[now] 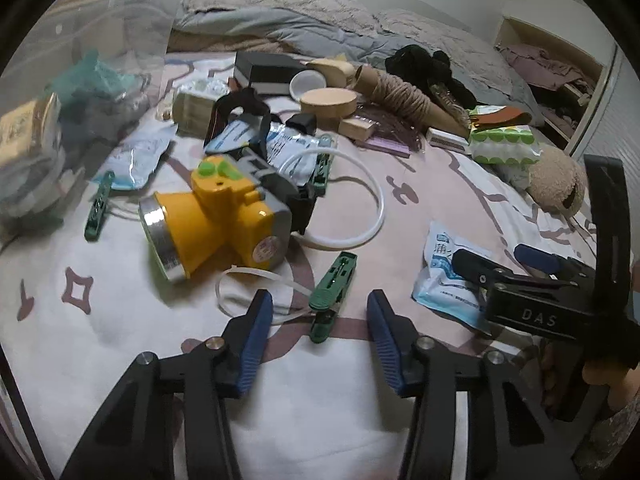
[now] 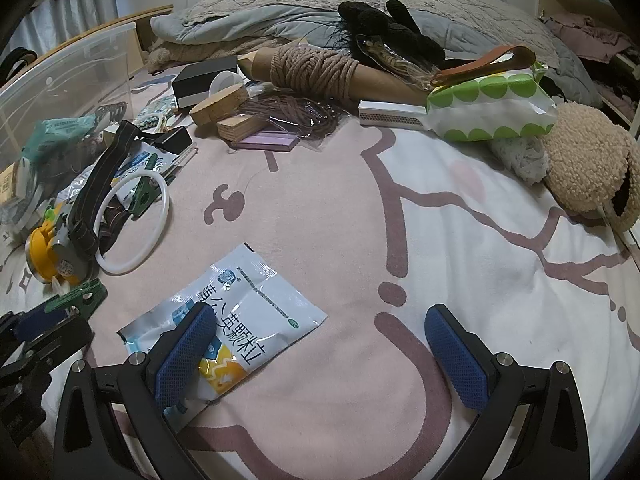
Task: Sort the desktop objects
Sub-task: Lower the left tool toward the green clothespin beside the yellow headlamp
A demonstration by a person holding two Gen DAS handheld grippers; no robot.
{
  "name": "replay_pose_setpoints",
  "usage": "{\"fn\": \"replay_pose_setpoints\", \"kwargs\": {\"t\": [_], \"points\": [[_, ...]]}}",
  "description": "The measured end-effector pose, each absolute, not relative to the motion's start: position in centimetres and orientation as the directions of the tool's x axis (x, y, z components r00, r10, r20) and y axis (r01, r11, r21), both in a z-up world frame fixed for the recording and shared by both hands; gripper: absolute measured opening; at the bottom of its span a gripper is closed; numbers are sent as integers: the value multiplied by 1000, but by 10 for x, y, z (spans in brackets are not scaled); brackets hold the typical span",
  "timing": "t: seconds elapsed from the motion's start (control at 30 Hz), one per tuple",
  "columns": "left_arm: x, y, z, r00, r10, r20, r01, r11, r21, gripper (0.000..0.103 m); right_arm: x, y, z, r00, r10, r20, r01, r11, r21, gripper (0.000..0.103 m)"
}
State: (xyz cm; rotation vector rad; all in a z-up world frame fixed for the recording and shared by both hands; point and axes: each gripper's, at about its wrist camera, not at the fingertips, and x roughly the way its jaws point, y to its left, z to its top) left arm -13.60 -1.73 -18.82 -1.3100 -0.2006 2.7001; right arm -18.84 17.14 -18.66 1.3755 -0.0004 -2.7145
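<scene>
Left tool: jaws apart, empty, with a green clothespin lying on the bed sheet between and just ahead of its 2 fingers. The clothespin's long axis runs nearly straight away from the tool, tilted slightly to its right, with one end nearest the tool; which end is the mouth cannot be told. It should handle as a light, stiff plastic part, slippery on its flat faces, best taken across its narrow middle. A white cable tie touches its near end and may drag along. Right tool: jaws apart, empty, its left finger over a sachet lying flat on the sheet. The sachet's long axis slants from near-left of the tool to far-right. It looks thin, limp and crinkly, so an edge pinch seems safer than a flat press. A yellow headlamp lies ahead-left of the left tool.
</scene>
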Motion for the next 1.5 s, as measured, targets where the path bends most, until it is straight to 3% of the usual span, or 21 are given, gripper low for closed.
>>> {"fn": "replay_pose_setpoints", "kwargs": {"t": [0.1, 0.2, 0.43, 0.6, 0.63, 0.77, 1.0, 1.07, 1.13, 1.4, 1.5], "points": [[-135, -18, -190, -610, 175, -773, -58, -983, -177, 46, -188, 172, -187, -588, -88, -804, 87, -995, 45, 103], [-133, -15, -190, -604, 159, -781, -68, -987, -149, 34, -188, 172, -187, -588, -88, -804, 87, -995, 45, 103], [-125, -11, -187, -584, 184, -790, -113, -983, -146, 21, -188, 172, -187, -588, -89, -804, 87, -995, 46, 103], [-115, -14, -181, -558, 250, -791, -128, -968, -215, 15, -188, 172, -187, -588, -89, -804, 87, -995, 46, 103], [-114, -18, -181, -541, 286, -791, -125, -957, -261, 5, -188, 172, -187, -588, -89, -804, 87, -995, 46, 103], [-111, -29, -180, -518, 341, -784, -88, -933, -348, 5, -188, 173, -187, -588, -89, -804, 87, -995, 46, 103], [-112, -31, -178, -565, 246, -788, -42, -962, -270, 6, -188, 173, -187, -587, -90, -804, 88, -995, 48, 103], [-114, -33, -177, -582, 198, -789, -17, -973, -231, 11, -189, 174, -186, -583, -103, -806, 98, -994, 56, 103], [-115, -39, -178, -595, 154, -789, 14, -979, -201, 17, -187, 175, -183, -572, -148, -807, 129, -988, 89, 103], [-114, -62, -176, -615, 69, -786, 118, -977, -178, 19, -175, 168, -177, -491, -284, -824, 265, -949, 169, 103], [-109, -62, -173, -623, 80, -778, 113, -975, -190, 44, -175, 168, -173, -478, -333, -813, 297, -932, 208, 103]]}}
